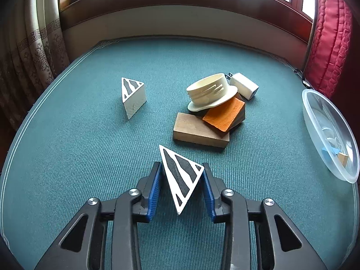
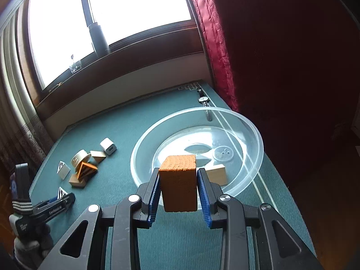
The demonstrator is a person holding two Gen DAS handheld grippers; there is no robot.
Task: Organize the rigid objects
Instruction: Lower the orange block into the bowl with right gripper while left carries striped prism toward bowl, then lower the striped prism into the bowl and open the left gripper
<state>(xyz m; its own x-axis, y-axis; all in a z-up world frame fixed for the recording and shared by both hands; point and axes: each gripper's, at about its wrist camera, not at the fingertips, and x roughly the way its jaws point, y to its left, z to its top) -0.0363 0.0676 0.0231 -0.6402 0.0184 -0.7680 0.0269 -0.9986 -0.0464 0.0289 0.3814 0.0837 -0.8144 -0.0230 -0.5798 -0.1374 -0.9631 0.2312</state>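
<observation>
My left gripper (image 1: 181, 180) is shut on a zebra-striped triangular block (image 1: 180, 175) low over the green table. A second striped triangle (image 1: 132, 95) stands further left. A pile holds a cream ring (image 1: 210, 92), an orange-faced block (image 1: 225, 113), a wooden block (image 1: 199, 130) and a white charger (image 1: 244, 85). My right gripper (image 2: 178, 191) is shut on an orange block (image 2: 178, 184) held above the near rim of the clear bowl (image 2: 252, 168). A wooden piece (image 2: 217, 174) lies in the bowl. The left gripper shows in the right wrist view (image 2: 56, 204).
The bowl also shows at the right edge of the left wrist view (image 1: 315, 117) with a blue and a wooden piece inside. A wristwatch (image 2: 203, 100) lies beyond the bowl. A red curtain (image 2: 225, 45) hangs at the table's right side; a window wall stands behind.
</observation>
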